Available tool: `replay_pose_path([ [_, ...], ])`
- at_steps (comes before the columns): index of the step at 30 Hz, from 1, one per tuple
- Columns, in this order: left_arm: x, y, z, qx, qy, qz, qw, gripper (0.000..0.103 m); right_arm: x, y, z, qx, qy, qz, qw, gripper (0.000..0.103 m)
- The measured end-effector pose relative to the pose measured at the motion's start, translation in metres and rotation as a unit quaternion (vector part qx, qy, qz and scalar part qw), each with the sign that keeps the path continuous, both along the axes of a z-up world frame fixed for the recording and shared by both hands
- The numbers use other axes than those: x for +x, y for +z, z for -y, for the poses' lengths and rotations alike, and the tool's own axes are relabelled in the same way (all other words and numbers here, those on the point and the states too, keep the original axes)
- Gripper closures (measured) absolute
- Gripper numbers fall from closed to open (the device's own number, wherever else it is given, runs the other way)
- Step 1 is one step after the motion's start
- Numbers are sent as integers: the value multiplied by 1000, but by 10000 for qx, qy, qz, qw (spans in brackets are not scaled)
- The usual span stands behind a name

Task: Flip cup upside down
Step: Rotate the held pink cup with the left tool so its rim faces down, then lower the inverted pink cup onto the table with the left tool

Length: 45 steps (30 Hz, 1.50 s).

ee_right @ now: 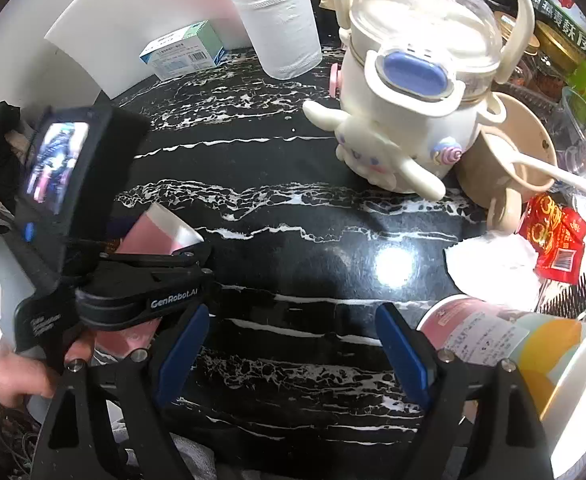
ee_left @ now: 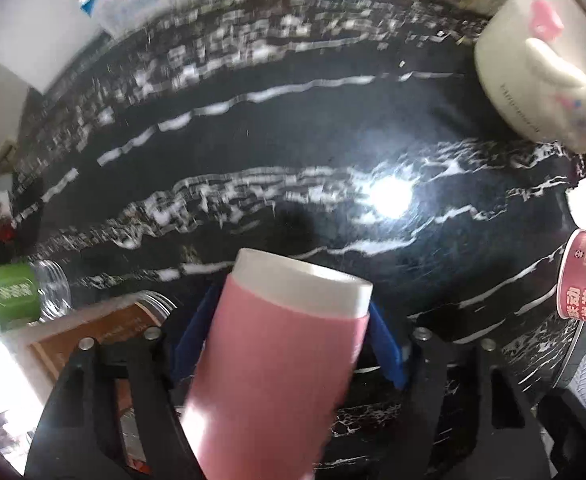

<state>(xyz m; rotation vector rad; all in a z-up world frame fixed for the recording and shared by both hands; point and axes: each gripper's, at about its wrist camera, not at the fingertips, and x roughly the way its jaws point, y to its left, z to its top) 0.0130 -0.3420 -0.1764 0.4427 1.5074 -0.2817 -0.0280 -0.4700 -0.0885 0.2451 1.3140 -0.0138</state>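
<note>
The cup point(ee_left: 281, 356) is pink with a white band at its far end. It lies tilted between my left gripper's blue pads point(ee_left: 385, 348), held above the black marble counter point(ee_left: 333, 128). My left gripper point(ee_left: 289, 340) is shut on it. In the right wrist view the left gripper point(ee_right: 197, 256) shows at the left with the pink cup point(ee_right: 153, 236) in it. My right gripper point(ee_right: 293, 348) is open and empty, low over the counter point(ee_right: 293, 208), apart from the cup.
A white cartoon kettle point(ee_right: 409, 92), paper roll point(ee_right: 281, 24), small box point(ee_right: 185, 50), beige mug with spoon point(ee_right: 509, 160), red snack packet point(ee_right: 557, 236) and pink paper tub point(ee_right: 493, 336) ring the counter. A plastic bottle point(ee_left: 17, 296) and brown jar point(ee_left: 105, 332) lie at the left.
</note>
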Motion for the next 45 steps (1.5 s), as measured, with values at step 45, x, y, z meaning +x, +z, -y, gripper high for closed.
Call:
replay_pose_path([
  [45, 69, 109, -19, -1574, 738, 2054, 9631, 38, 33, 0, 1, -45, 4, 269, 9996, 18],
])
